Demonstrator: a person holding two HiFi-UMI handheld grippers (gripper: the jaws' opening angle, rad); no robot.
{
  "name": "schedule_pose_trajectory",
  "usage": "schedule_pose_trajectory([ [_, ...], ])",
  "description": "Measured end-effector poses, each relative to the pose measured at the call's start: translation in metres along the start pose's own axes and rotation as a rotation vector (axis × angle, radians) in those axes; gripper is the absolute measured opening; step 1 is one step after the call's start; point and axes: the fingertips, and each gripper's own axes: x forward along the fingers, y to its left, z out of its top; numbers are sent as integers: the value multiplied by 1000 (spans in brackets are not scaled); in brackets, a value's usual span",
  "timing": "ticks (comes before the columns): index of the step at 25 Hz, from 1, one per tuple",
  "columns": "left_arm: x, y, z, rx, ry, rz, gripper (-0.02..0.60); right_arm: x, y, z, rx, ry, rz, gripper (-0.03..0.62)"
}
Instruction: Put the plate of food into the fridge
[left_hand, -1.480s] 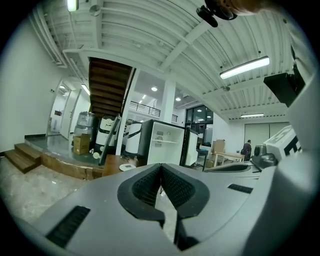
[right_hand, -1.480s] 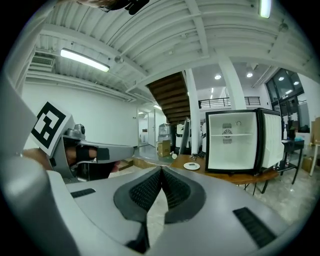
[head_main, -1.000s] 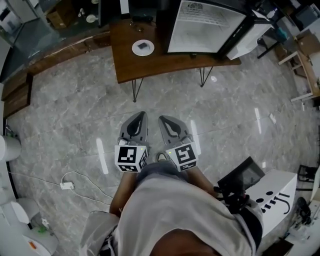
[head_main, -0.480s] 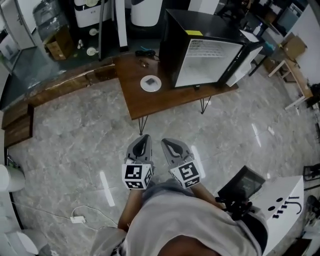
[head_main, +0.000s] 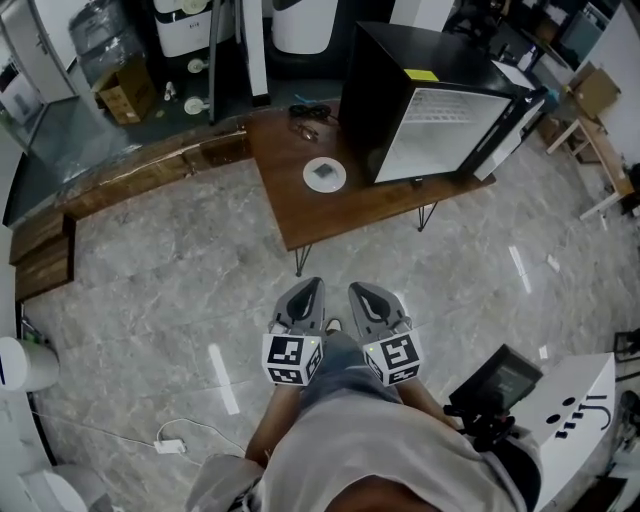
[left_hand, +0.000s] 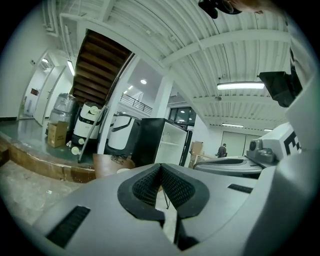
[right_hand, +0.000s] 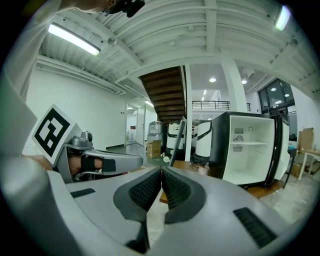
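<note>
Table (head_main: 300, 205) and open fridge (head_main: 440, 120) nearer than before; left hand-held gripper (head_main: 312, 288) and right hand-held gripper (head_main: 360, 292) closed, empty.

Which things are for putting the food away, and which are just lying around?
For the job: round white plate, black fridge with open door, brown wooden table.
Just lying about: brown cardboard box, white cord on the floor.

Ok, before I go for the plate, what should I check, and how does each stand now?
1. Fridge door open: ok.
2. Fridge interior free: ok, it looks empty in the right gripper view.
3. Plate clear of other things on the table: ok.
4. Left gripper empty: ok, jaws together.
5. Right gripper empty: ok, jaws together.
6. Plate within reach: not ok, floor lies between.
</note>
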Motion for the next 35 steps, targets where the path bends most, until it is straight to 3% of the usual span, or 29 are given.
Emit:
schedule_pose_trajectory([
  [6,67,53,13,-2,30,-15,18,79,-32,10,34,11,-6,18],
  [18,285,189,93,24,46,-34,18,297,-177,69,16,23,-21,18],
  [25,397,212,116,32,68,-111,18,362,-272,83,33,20,-124,18],
  [35,516,270,122,44,160,-258,18,457,-342,73,116,70,-245,18],
])
